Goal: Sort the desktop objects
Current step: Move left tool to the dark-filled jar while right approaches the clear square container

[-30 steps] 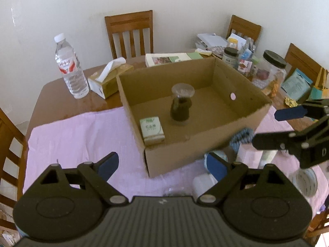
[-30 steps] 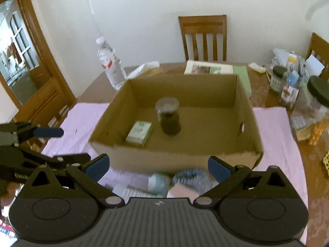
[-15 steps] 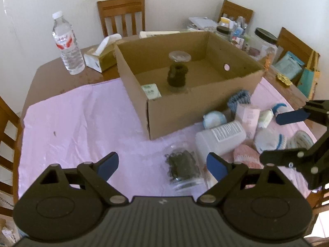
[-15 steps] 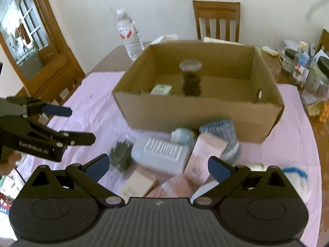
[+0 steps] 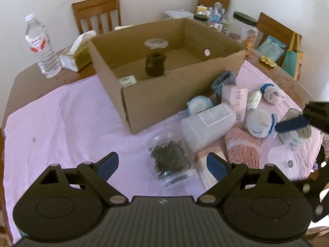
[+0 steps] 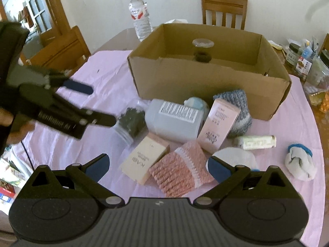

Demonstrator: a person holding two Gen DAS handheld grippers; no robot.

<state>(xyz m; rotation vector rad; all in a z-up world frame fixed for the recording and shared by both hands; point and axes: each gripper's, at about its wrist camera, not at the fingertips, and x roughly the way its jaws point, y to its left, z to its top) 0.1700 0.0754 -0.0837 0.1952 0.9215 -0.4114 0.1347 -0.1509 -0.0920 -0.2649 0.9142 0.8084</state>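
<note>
At far left a water bottle (image 5: 42,47) and tissue box (image 5: 76,56) stand on the surface (image 5: 26,82), clear of the work; the left tool (image 5: 162,164) hangs released, jaws wide, over the clear jar of dark dried leaves (image 5: 171,158) lying on its side on the pink cloth (image 5: 61,119), just near of the cardboard box (image 5: 164,94); likely the jar is next, so I would straddle its body squarely, close gently since it can roll, then lift over the box's near wall; an upright jar (image 5: 155,61) and small green packet (image 5: 128,80) already sit inside; right of it lie a white plastic bottle (image 6: 172,121), pink cartons (image 6: 219,127), a pink knitted piece (image 6: 181,173) and rolled socks (image 6: 300,164); the right tool (image 6: 158,166) hovers released above these, empty.
</note>
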